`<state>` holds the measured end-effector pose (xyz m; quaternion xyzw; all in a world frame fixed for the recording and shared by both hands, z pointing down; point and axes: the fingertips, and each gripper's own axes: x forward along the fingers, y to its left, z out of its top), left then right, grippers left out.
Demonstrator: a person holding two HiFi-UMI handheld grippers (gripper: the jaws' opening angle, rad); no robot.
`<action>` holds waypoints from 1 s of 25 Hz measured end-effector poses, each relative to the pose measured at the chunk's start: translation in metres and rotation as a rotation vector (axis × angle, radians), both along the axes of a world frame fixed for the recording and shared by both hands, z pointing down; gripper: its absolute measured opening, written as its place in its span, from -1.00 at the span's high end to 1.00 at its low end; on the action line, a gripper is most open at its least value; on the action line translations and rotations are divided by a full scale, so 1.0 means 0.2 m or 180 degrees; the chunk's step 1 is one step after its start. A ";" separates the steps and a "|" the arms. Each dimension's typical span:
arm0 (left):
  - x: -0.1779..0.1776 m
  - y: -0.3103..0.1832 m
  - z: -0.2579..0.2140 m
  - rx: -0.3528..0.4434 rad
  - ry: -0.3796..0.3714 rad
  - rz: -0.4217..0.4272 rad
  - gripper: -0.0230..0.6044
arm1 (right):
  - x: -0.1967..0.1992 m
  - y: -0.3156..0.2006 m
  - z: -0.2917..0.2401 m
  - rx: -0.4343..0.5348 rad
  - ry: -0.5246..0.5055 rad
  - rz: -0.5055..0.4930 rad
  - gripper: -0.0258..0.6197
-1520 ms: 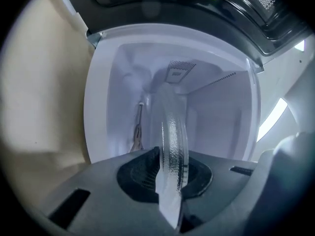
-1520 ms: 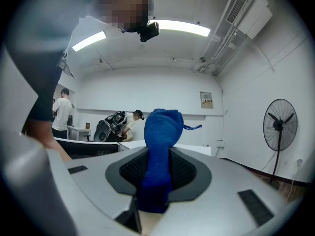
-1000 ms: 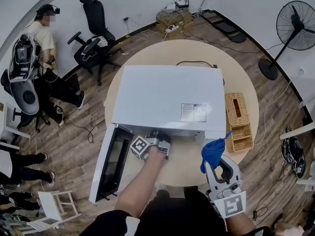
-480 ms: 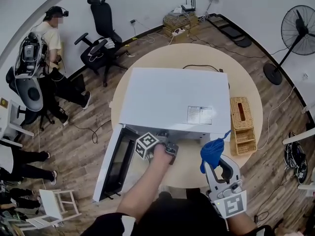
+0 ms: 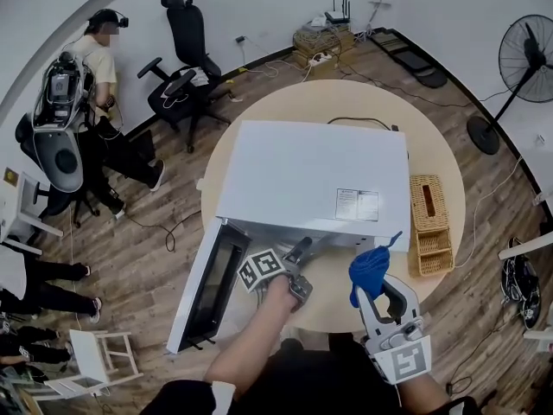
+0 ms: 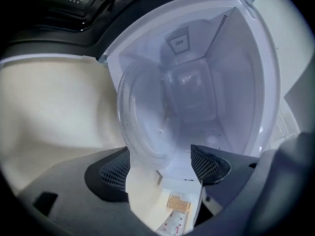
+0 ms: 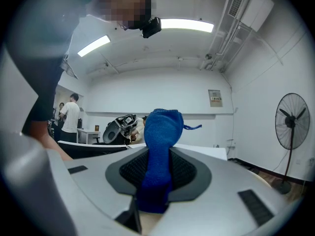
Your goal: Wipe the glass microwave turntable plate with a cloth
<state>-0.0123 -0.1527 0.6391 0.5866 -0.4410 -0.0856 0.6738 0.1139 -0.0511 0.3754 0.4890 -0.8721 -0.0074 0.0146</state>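
Observation:
The glass turntable plate [image 6: 147, 122] lies inside the white microwave [image 5: 311, 175], whose door [image 5: 207, 284] hangs open to the left. My left gripper [image 5: 298, 256] [image 6: 160, 168] is at the oven's mouth. Its jaws have just been opening and stand wide. The plate's near rim reaches into the gap, but neither pad touches it. My right gripper [image 5: 377, 296] [image 7: 157, 181] is held near the table's front edge, right of the oven, shut on a bunched blue cloth [image 5: 371, 271] [image 7: 160, 146] that sticks up above its fingers.
The microwave fills most of the round wooden table [image 5: 436, 137]. A wicker basket [image 5: 429, 223] stands at its right. On the floor around are an office chair [image 5: 186, 50], a standing fan [image 5: 527, 59], cables and a person [image 5: 95, 67] at the far left.
The left gripper has drawn back a little from the microwave's mouth, rolled its marker cube and opened its jaws. The right gripper with the cloth has stayed put.

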 end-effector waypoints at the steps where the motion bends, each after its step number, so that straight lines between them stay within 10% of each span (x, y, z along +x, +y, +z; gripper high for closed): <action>1: 0.01 0.03 -0.01 0.0014 -0.0041 0.0053 -0.22 | 0.00 0.00 0.01 -0.0010 0.0008 -0.0005 0.59; 5: 0.01 0.19 -0.05 0.0028 -0.0160 0.0249 -0.22 | -0.03 -0.01 0.01 -0.0016 -0.0017 -0.0009 0.59; 10: -0.02 0.33 -0.25 0.0856 -0.1044 0.0724 -0.21 | -0.05 -0.04 0.06 -0.0062 0.0006 -0.0011 0.59; 16: -0.15 0.35 -0.56 0.2077 -0.2185 0.0737 0.88 | -0.09 -0.07 0.08 -0.0053 0.0063 -0.0020 0.59; 25: -0.29 0.31 -1.01 0.2972 -0.2984 0.0637 0.91 | -0.17 -0.14 -0.02 0.0145 0.0247 0.0002 0.63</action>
